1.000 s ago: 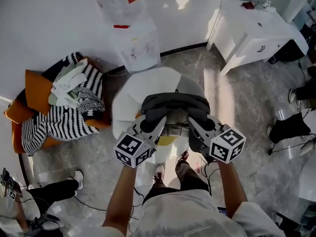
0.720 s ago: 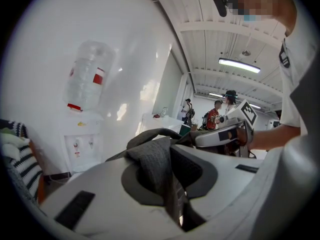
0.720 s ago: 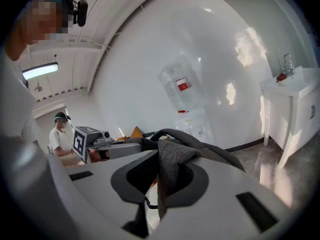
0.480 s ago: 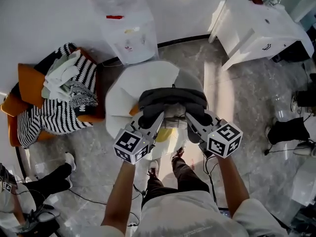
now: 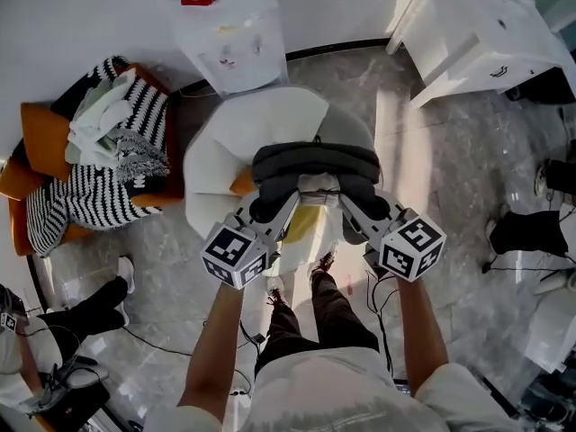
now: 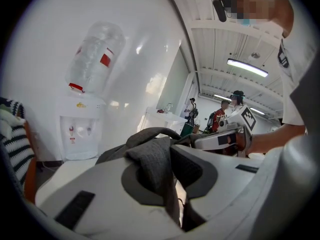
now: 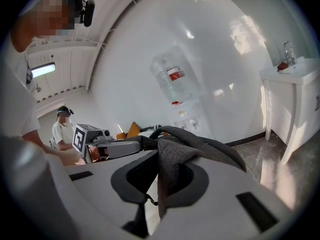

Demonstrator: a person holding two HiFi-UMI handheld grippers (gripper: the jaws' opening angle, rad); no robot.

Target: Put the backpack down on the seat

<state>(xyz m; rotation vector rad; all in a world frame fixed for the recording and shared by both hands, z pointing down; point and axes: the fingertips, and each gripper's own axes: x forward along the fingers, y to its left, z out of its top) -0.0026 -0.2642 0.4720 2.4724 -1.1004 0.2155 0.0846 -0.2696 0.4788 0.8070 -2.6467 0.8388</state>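
In the head view a dark grey backpack [image 5: 315,162] hangs in front of me, over the near edge of a white seat [image 5: 225,138]. My left gripper [image 5: 267,208] is shut on its left shoulder strap and my right gripper [image 5: 358,207] is shut on the right one. The left gripper view shows the grey strap [image 6: 155,164] pinched between the jaws of the left gripper [image 6: 167,184]. In the right gripper view another grey strap [image 7: 170,169] is clamped the same way in the right gripper [image 7: 162,181]. The backpack's lower body is hidden behind the straps and grippers.
A water dispenser [image 5: 229,25] stands against the wall behind the seat. An orange armchair piled with striped cloth [image 5: 99,169] is at the left, a white table [image 5: 477,34] at the back right. Cables [image 5: 171,354] and other people's legs [image 5: 81,309] lie on the floor around me.
Both grippers keep their hold on the straps. The room has slid up and left in the head view as I step; the backpack now sits a little higher over the seat.
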